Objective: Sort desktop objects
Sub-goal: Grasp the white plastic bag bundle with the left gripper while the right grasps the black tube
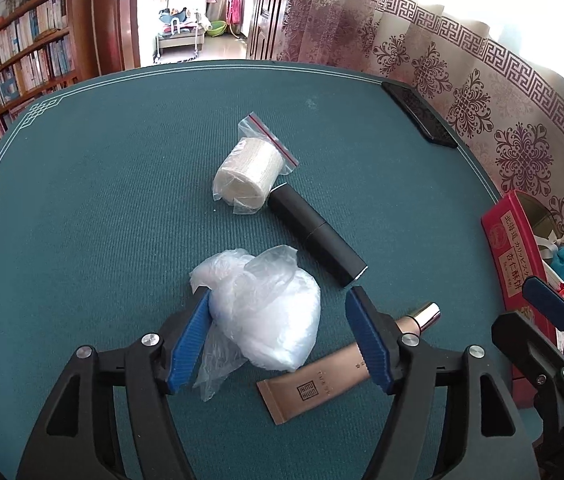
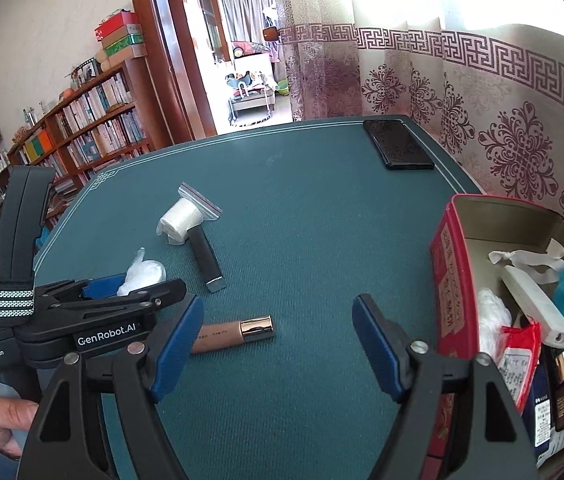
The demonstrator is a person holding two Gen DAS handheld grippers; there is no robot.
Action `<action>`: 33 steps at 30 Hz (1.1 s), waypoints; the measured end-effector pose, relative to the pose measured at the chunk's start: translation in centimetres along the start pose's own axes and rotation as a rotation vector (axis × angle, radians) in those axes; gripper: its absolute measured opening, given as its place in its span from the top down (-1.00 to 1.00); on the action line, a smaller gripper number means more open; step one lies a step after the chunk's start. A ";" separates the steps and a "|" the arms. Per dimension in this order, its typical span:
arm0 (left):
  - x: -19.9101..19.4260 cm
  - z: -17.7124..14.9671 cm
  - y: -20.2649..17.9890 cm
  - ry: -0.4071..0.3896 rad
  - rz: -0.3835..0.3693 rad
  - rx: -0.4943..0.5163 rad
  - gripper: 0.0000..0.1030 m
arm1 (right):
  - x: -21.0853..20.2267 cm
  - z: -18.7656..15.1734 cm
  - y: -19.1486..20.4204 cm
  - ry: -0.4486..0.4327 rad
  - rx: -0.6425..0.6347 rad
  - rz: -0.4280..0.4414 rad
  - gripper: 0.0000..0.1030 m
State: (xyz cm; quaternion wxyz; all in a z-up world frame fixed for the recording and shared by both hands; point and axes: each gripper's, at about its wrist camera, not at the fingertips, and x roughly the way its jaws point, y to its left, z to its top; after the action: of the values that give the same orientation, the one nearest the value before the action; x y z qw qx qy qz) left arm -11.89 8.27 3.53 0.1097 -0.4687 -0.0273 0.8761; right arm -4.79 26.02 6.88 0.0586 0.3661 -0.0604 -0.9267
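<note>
Both tongs released, left tongs astride one plastic wad, one tube beside

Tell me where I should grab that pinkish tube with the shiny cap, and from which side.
Grip the tube across its round body just behind the metallic cap, coming from above with the fingers straddling its long axis. It lies flat on the green mat, clear of the black case. The crimped tail is flat and thin, likely harder to pinch. The open right gripper looks nearest.
</note>
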 end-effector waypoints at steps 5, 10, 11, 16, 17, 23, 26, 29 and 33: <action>1.1 -0.3 1.1 0.013 0.000 -0.046 -0.38 | 1.1 -0.1 0.0 0.022 0.001 0.002 -0.56; 1.0 -0.3 1.6 -0.003 0.027 -0.054 0.10 | 1.8 0.2 0.3 0.024 -0.010 0.003 -0.56; 0.9 -0.3 2.0 -0.005 0.013 -0.075 0.13 | 2.0 0.4 0.5 0.023 -0.014 0.007 -0.56; -0.3 -0.3 4.2 -0.048 0.023 -0.154 0.17 | 3.9 1.6 1.9 0.044 -0.038 0.038 -0.54; -0.5 -0.2 4.6 -0.060 0.024 -0.169 0.17 | 4.5 1.8 2.2 0.051 -0.043 0.042 -0.48; -1.2 0.3 6.5 -0.106 0.033 -0.225 0.17 | 7.3 2.3 4.5 0.104 -0.081 0.063 -0.05; -1.2 0.3 7.4 -0.106 0.031 -0.247 0.17 | 8.3 2.5 5.4 0.119 -0.097 0.077 0.03; -1.0 0.3 8.2 -0.109 0.038 -0.264 0.17 | 9.2 2.7 6.1 0.131 -0.093 0.099 0.13; -0.9 0.2 8.4 -0.112 0.031 -0.278 0.17 | 10.4 2.0 6.2 0.129 -0.079 0.120 0.23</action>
State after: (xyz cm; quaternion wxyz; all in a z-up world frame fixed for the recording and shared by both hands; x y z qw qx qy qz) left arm -12.95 -0.06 3.06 0.0284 -0.4299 -0.1472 0.8903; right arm -13.27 18.46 2.30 0.1320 0.4184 -0.0415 -0.8977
